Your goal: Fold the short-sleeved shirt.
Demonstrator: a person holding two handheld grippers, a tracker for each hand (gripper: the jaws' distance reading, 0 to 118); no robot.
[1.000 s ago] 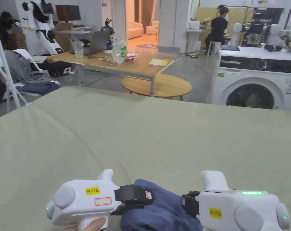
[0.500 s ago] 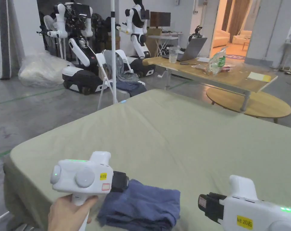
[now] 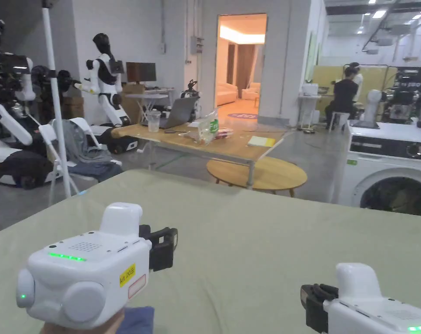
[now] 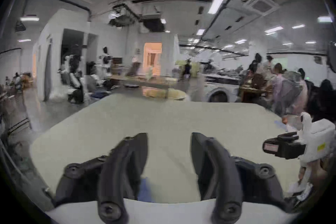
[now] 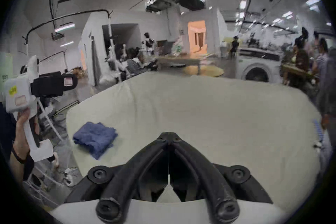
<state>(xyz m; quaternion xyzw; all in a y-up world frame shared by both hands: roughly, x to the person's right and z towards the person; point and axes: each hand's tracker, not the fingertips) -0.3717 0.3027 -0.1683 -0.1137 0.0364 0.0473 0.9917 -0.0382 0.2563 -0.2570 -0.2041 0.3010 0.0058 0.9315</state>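
With the shirt lying folded near the surface's left front corner, just keep both grippers lifted clear of it, the left gripper with fingers apart and empty, the right gripper with fingers together on nothing.

Wooden table, washing machine

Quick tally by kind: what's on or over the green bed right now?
Folded blue shirt: 1
Handheld grippers: 2, the left gripper with fingers apart, the right gripper with fingers together
Green bed cover: 1
Total: 4
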